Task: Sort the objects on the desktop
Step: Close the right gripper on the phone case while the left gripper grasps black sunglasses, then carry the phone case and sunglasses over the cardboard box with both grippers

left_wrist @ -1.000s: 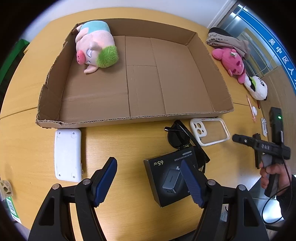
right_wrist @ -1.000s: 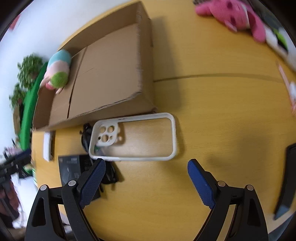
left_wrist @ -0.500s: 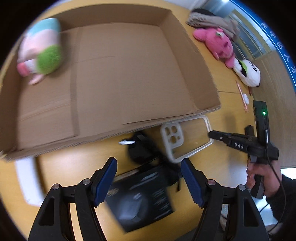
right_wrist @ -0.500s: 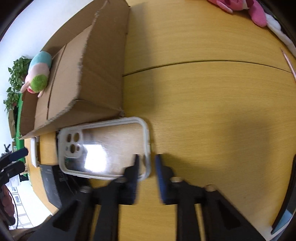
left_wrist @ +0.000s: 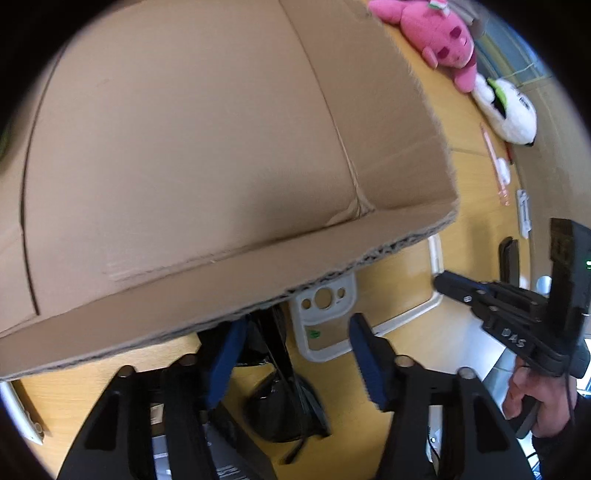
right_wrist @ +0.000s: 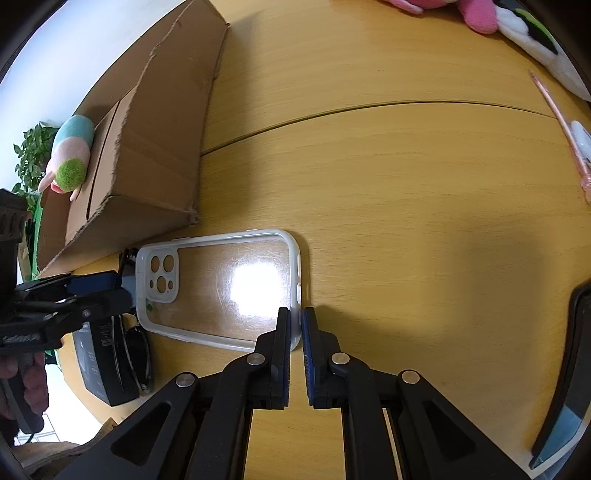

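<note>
A clear phone case with a white rim (right_wrist: pixel 218 288) lies flat on the wooden table beside the cardboard box (right_wrist: pixel 140 147). My right gripper (right_wrist: pixel 294 325) is shut on the case's near rim. The case also shows in the left wrist view (left_wrist: pixel 332 314), partly under the box edge. My left gripper (left_wrist: pixel 295 347) is open, low over black sunglasses (left_wrist: pixel 284 398) and close to the box's front wall (left_wrist: pixel 221 273). A black charger box (right_wrist: pixel 103 365) lies beside the sunglasses (right_wrist: pixel 138 354). A pink and green plush (right_wrist: pixel 70 158) lies in the box.
A pink plush (left_wrist: pixel 439 33) and a white panda plush (left_wrist: pixel 506 107) lie at the table's far right. A pink pen (right_wrist: pixel 557 129) and a small white item (right_wrist: pixel 583 140) lie near them. A dark flat device (right_wrist: pixel 565 369) lies at the right edge. A white device (left_wrist: pixel 18 410) lies at the left.
My right gripper has moved forward and shut on the phone case's rim. My left gripper has moved forward and right, close to the box wall, over the sunglasses, still open.
</note>
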Motion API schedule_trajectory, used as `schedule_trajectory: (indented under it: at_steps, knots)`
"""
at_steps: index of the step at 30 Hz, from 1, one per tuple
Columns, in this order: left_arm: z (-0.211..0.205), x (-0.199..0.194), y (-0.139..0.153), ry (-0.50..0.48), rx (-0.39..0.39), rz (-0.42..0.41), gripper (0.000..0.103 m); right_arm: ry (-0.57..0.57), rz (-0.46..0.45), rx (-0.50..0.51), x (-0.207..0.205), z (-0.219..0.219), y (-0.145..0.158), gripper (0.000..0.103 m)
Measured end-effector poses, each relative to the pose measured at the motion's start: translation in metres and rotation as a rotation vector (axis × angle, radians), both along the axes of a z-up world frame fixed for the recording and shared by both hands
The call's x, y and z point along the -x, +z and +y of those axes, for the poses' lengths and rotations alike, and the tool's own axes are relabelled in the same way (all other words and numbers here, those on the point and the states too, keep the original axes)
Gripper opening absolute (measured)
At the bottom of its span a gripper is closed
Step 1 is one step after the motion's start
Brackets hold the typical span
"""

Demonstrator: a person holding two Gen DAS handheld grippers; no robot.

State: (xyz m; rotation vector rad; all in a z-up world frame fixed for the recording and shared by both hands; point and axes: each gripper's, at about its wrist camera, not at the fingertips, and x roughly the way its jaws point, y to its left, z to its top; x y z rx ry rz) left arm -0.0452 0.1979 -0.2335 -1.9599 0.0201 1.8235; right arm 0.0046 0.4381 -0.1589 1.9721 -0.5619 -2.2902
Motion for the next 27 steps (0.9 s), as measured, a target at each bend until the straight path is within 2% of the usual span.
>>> schedule_trajectory:
  at_steps: [5,6,9,12,18,27]
  knots:
    - [0.014,-0.004,-0.001,-0.024,-0.009,0.038,0.051,-0.018,0.003,0.005,-0.014,0.011,0.001,0.007]
    - [0.016,-0.004,-0.002,-0.032,-0.015,0.042,0.038,-0.018,0.005,0.008,-0.016,0.012,0.002,0.007]
    - [0.017,-0.003,-0.005,-0.037,-0.002,0.041,0.013,-0.022,0.006,0.005,-0.023,0.013,0.003,0.007]
    - [0.014,-0.005,-0.005,-0.034,-0.019,0.032,0.012,-0.031,0.012,0.015,-0.030,0.014,0.005,0.007]
    - [0.011,-0.010,0.014,-0.084,-0.046,0.073,0.010,-0.058,0.046,0.010,-0.045,0.007,0.020,0.007]
    - [-0.023,-0.016,0.065,-0.058,-0.126,0.141,0.010,-0.073,0.171,-0.009,-0.067,-0.021,0.081,0.007]
